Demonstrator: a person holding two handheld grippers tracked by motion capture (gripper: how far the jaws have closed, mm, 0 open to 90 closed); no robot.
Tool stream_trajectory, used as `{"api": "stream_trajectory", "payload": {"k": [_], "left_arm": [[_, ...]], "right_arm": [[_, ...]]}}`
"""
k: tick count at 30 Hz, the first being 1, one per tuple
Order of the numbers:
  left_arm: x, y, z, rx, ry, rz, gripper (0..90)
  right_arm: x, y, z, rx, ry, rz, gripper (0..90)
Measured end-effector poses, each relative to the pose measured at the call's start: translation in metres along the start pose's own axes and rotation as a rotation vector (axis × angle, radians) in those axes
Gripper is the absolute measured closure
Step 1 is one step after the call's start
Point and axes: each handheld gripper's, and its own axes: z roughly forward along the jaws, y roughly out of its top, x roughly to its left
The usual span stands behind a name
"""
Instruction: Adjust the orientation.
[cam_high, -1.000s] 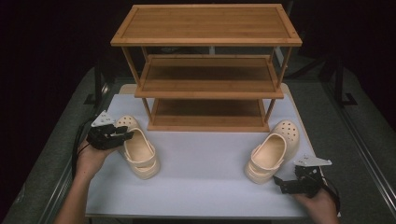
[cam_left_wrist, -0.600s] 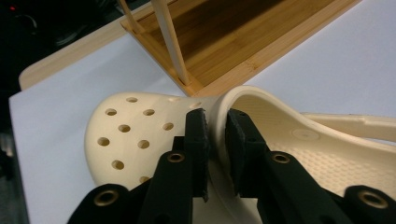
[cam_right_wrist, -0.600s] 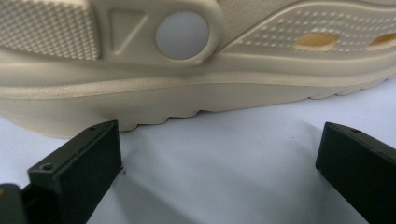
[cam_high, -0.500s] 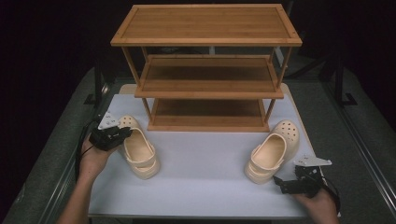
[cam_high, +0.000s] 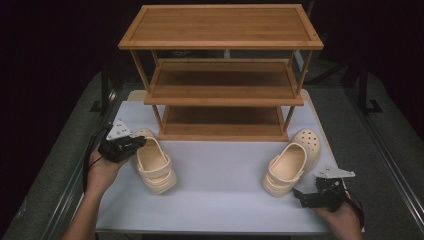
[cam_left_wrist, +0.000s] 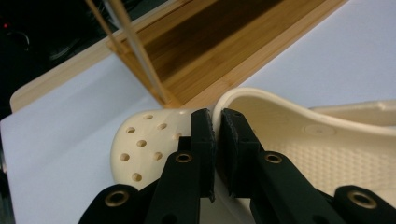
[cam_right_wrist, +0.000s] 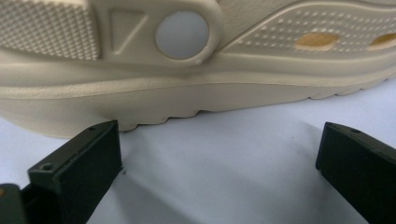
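Now: two cream clogs, one three-shelf rack (cam_high: 222, 95). Left gripper (cam_high: 131, 145) just closed, pinching left clog (cam_high: 152, 165) rim before rack; right gripper (cam_high: 306, 196) spread wide, right clog (cam_high: 290, 165) just beyond.

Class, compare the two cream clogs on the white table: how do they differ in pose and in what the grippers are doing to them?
The left clog is pinched at its rim by the left gripper; the right clog lies free, the right gripper open just short of it. The left clog's toe points at the rack, the right clog's up and right. Both are cream, holed and upright.
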Motion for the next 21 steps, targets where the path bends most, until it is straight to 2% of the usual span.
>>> {"api": "stream_trajectory", "payload": {"k": [6, 15, 21], "left_arm": [[-0.016, 0.009, -0.003, -0.010, -0.031, 0.048, 83.5], [-0.044, 0.026, 0.000, -0.059, -0.143, 0.103, 83.7], [-0.065, 0.038, 0.012, -0.065, -0.202, 0.157, 83.6]], "right_arm": [[0.000, 0.000, 0.000, 0.000, 0.000, 0.000, 0.0], [0.000, 0.000, 0.000, 0.000, 0.000, 0.000, 0.0], [0.000, 0.000, 0.000, 0.000, 0.000, 0.000, 0.0]]}}
